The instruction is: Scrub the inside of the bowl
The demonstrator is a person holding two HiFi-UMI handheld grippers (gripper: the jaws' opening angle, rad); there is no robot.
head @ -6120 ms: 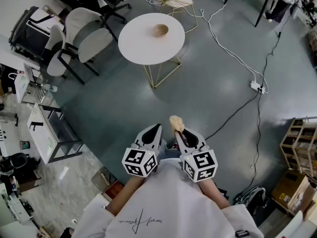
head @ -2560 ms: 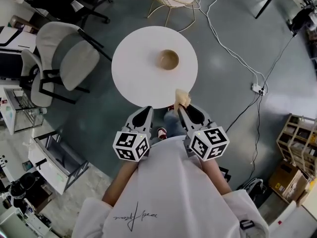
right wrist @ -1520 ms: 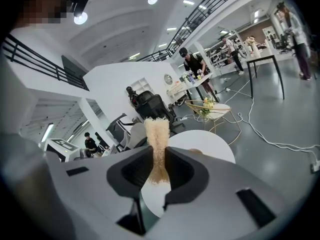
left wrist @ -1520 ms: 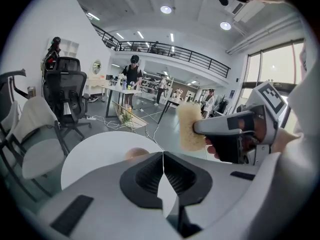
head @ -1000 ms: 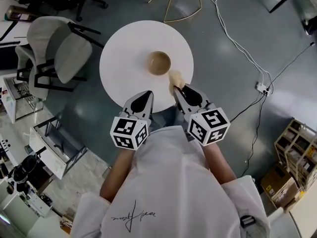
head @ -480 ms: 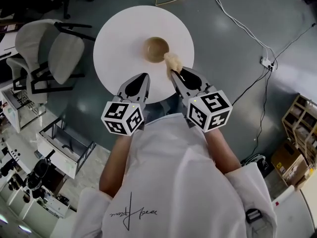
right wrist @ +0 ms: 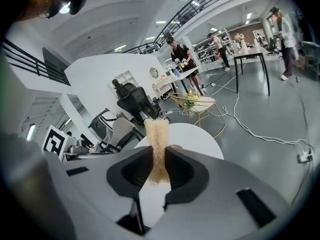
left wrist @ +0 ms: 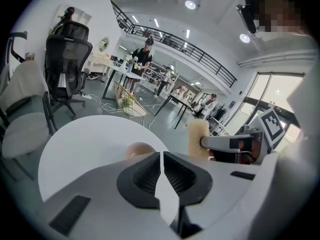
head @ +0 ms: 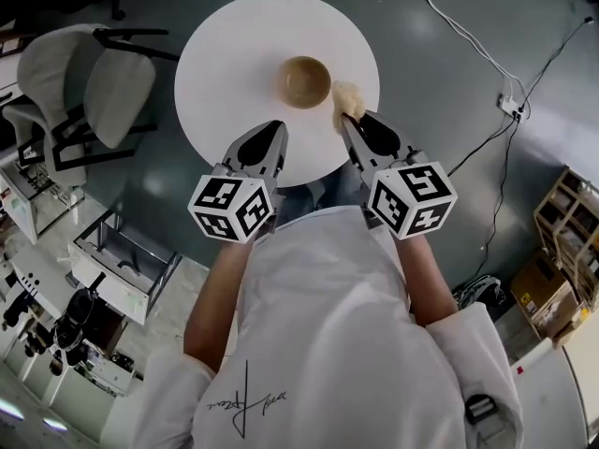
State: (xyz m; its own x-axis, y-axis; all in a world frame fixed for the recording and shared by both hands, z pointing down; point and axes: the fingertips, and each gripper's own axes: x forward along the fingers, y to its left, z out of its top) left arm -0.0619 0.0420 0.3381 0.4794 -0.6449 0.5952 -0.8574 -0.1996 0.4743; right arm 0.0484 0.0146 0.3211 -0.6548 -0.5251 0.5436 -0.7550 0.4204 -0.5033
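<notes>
A tan wooden bowl [head: 307,81] stands upright near the middle of the round white table [head: 234,54]. My right gripper [head: 350,120] is shut on a beige sponge [head: 348,98], which hangs over the table just right of the bowl, clear of its rim. In the right gripper view the sponge [right wrist: 157,134] sticks out upright between the pads. My left gripper [head: 272,133] is shut and holds nothing, over the table's near edge, short of the bowl. From the left gripper view the bowl [left wrist: 139,148] peeks above the shut jaws, with the sponge [left wrist: 198,139] to its right.
Two grey office chairs [head: 103,82] stand left of the table. Cables and a power strip [head: 510,107] lie on the floor to the right, and a wooden shelf [head: 566,232] is at far right. A wire-legged side table [left wrist: 128,100] and several people stand beyond.
Both grippers have moved forward and down over the table's near edge. The sponge has come from short of the bowl to just beside its right rim.
</notes>
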